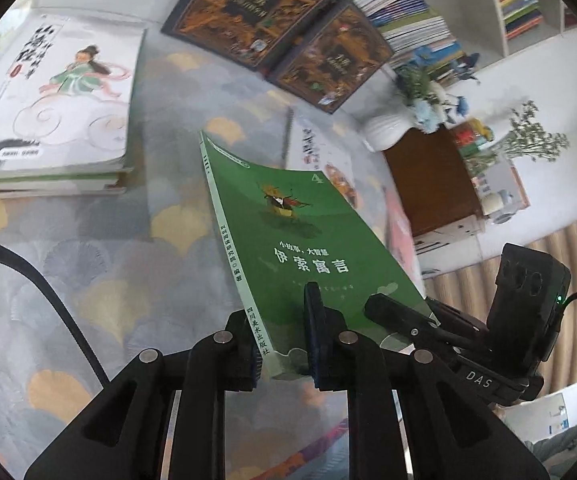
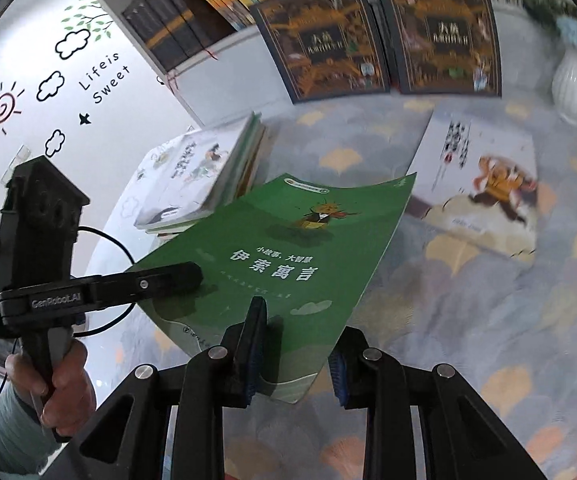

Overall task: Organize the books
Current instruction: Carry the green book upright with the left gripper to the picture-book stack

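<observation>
Both claws, left gripper and right gripper, clamp 1 green book; 2 dark books stand behind.

A: Green book cover: "伊索寓言", numeral "4" at a corner; spine foot "四川美术出版社".
B: Confirmed. Right gripper body: "DAS". Left gripper arm: "GenRobot.AI". Wall decal: "Life is Sweet".

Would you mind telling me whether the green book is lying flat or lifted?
Lifted: the green book hangs tilted above the table, clamped by both grippers.
</observation>
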Action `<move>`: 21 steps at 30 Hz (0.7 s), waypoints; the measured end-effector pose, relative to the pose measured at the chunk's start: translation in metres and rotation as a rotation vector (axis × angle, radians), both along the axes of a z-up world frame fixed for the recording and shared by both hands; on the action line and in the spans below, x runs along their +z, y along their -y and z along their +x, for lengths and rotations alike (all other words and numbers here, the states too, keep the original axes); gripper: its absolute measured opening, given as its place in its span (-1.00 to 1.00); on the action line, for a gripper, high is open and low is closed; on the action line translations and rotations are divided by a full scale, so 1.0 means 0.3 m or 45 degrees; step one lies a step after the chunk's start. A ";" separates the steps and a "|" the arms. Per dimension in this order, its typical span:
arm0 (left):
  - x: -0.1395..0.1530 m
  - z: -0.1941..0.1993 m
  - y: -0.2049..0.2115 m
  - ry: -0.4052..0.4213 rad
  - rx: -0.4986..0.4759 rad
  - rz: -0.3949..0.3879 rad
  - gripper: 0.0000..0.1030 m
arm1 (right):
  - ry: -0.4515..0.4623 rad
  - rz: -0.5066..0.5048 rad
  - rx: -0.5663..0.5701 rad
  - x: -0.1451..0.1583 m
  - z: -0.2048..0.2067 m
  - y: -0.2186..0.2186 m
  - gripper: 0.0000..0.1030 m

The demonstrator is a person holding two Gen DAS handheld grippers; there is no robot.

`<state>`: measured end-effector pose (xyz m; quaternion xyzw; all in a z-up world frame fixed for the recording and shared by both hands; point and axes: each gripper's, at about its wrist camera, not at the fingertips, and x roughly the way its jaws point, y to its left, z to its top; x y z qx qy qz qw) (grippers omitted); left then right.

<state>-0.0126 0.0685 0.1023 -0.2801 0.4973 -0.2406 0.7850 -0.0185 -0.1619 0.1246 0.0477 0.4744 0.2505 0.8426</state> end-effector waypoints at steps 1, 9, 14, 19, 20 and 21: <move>0.012 -0.002 -0.003 0.012 0.002 -0.014 -0.73 | 0.017 -0.008 0.004 0.017 -0.004 -0.005 -0.47; 0.126 0.018 -0.137 0.142 0.145 -0.049 -0.73 | 0.133 0.026 0.094 0.138 0.063 -0.114 -0.47; 0.146 0.034 -0.292 0.170 0.283 -0.024 -0.73 | 0.154 0.045 0.210 0.156 0.154 -0.291 -0.47; 0.112 0.063 -0.445 0.151 0.404 -0.007 -0.73 | 0.119 0.067 0.303 0.108 0.270 -0.459 -0.47; 0.100 0.072 -0.471 0.142 0.427 -0.002 -0.73 | 0.112 0.064 0.316 0.095 0.287 -0.483 -0.47; 0.089 0.082 -0.490 0.133 0.442 0.006 -0.72 | 0.105 0.059 0.329 0.081 0.305 -0.512 -0.47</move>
